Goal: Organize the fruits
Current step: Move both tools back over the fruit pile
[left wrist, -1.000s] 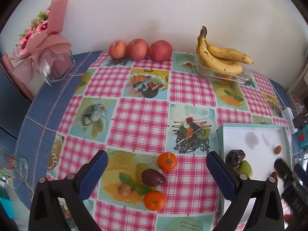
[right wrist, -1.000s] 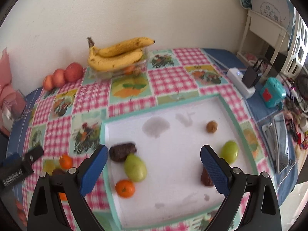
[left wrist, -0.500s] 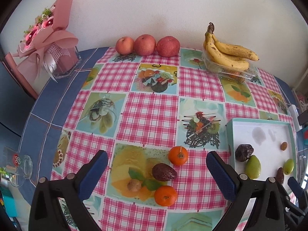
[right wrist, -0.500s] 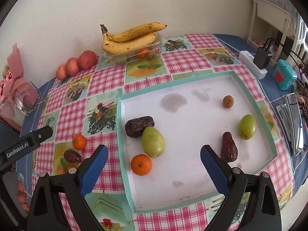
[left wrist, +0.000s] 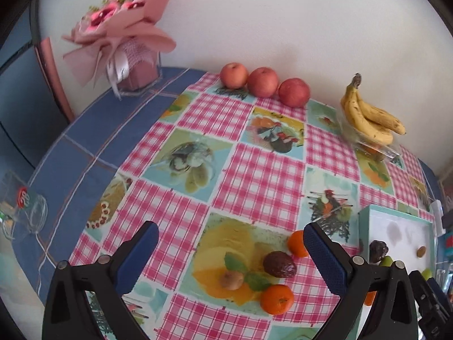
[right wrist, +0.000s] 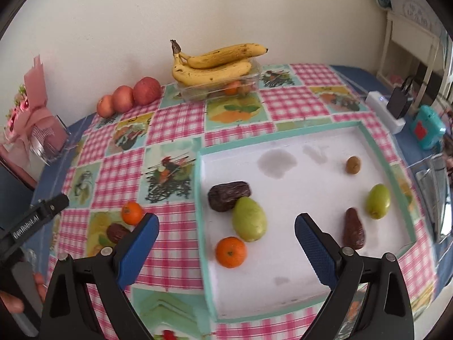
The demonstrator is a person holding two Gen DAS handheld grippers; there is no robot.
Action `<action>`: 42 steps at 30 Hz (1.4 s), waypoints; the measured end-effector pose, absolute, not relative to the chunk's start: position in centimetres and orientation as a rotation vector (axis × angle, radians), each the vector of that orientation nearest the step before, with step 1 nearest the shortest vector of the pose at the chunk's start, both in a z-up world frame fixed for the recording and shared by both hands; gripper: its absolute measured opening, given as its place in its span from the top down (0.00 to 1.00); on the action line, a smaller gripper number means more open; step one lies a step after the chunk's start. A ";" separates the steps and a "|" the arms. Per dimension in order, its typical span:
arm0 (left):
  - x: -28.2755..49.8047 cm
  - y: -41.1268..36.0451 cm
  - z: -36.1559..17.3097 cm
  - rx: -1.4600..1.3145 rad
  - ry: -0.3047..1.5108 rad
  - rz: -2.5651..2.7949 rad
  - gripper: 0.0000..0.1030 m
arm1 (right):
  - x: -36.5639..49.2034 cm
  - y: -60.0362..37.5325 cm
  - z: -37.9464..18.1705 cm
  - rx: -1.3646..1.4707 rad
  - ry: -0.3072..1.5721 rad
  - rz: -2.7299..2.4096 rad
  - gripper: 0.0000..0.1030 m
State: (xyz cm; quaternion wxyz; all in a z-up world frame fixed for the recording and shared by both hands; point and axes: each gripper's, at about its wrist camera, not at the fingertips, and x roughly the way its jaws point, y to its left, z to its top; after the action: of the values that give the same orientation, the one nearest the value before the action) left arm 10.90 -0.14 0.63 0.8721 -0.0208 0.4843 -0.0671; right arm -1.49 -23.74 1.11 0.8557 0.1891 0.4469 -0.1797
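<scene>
1. Your left gripper (left wrist: 230, 252) is wide open and holds nothing. It hangs at the bottom of the left wrist view, above four loose fruits on the cloth.
2. Your right gripper (right wrist: 226, 235) is wide open too, with nothing in it. It hangs low in the right wrist view, over the near part of the tray.
3. The white tray (right wrist: 376, 144) with a green rim fills the middle right of the right wrist view. It has six fruits in it: one big green pear (right wrist: 249, 222), one dark brown fruit (right wrist: 228, 195) touching the pear, one orange (right wrist: 230, 252) just below the pear, one small green fruit (right wrist: 378, 201), one long dark fruit (right wrist: 353, 228) beside it, and one little brown fruit (right wrist: 353, 165) farther back.
4. The clear box (right wrist: 254, 78) at the top middle holds small fruits you cannot count. Two bananas (right wrist: 212, 70) lie on top.
5. Three red apples (left wrist: 263, 82) sit in a row by the wall, at the top middle of the left wrist view.
6. On the cloth, low in the left wrist view, lie two oranges (left wrist: 277, 299), one dark fruit (left wrist: 279, 264) and one small brown fruit (left wrist: 231, 280), close together.
</scene>
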 end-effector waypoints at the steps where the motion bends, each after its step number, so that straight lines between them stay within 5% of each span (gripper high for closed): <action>1: 11.0 0.0 0.4 -0.049 1.022 -0.147 0.00 | -1.3 -23.6 0.9 0.409 0.947 -0.372 0.06; 17: 12.1 2.4 -1.3 -0.124 1.095 -0.178 0.00 | 2.8 -18.0 -0.5 0.359 1.000 -0.219 0.06; 21: 12.3 2.8 -2.8 -0.144 1.148 -0.164 0.10 | 3.8 -16.6 -2.3 0.354 1.070 -0.174 0.09; 25: 12.5 3.5 -3.8 -0.168 1.181 -0.145 0.12 | 4.4 -15.3 -4.0 0.370 1.131 -0.127 0.27; 42: 12.8 5.0 -5.2 -0.219 1.226 -0.106 0.20 | 5.9 -9.6 -6.2 0.253 1.236 0.013 0.54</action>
State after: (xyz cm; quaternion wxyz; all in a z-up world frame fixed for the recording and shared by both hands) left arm 12.80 4.95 -5.20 0.8109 -0.1027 0.5740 -0.0498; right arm 5.89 -9.56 -6.23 0.8076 0.1185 0.5777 0.0063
